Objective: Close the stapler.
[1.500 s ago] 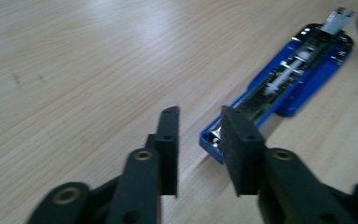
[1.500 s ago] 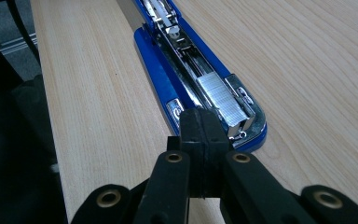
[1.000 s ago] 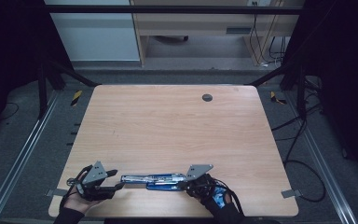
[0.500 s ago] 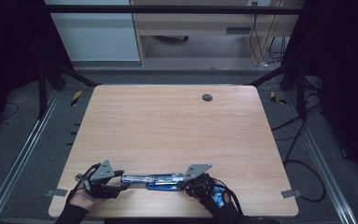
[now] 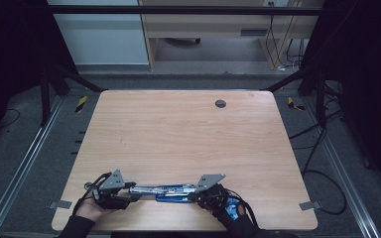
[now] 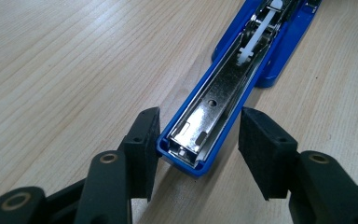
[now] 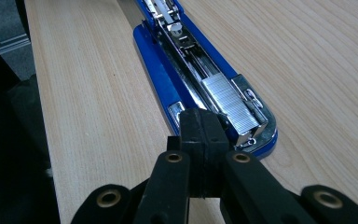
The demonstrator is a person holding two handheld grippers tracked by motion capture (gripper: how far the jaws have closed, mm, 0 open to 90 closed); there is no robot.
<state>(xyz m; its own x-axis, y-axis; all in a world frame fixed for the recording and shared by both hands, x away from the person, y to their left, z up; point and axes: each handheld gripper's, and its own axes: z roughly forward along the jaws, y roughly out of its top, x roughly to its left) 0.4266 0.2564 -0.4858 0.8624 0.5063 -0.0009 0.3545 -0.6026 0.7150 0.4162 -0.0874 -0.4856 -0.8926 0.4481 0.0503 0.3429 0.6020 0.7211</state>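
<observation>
Opened stapler (image 5: 163, 189) lies lengthwise between tools at frame bottom: left tool (image 6: 196, 140) closing around its lid tip, pads not yet pressing; right tool (image 7: 200, 135) shut, empty, at staple end.

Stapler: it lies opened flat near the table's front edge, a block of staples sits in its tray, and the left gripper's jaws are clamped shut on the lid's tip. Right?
Not quite. The left gripper is not clamped: the left gripper view shows its jaws apart, straddling the tip of the stapler lid, a clear gap on one side. They have just been closing. The staples and the rest stand.

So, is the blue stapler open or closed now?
Open. The stapler lies unfolded flat on the table; its metal channel faces up, with a block of staples exposed.
</observation>
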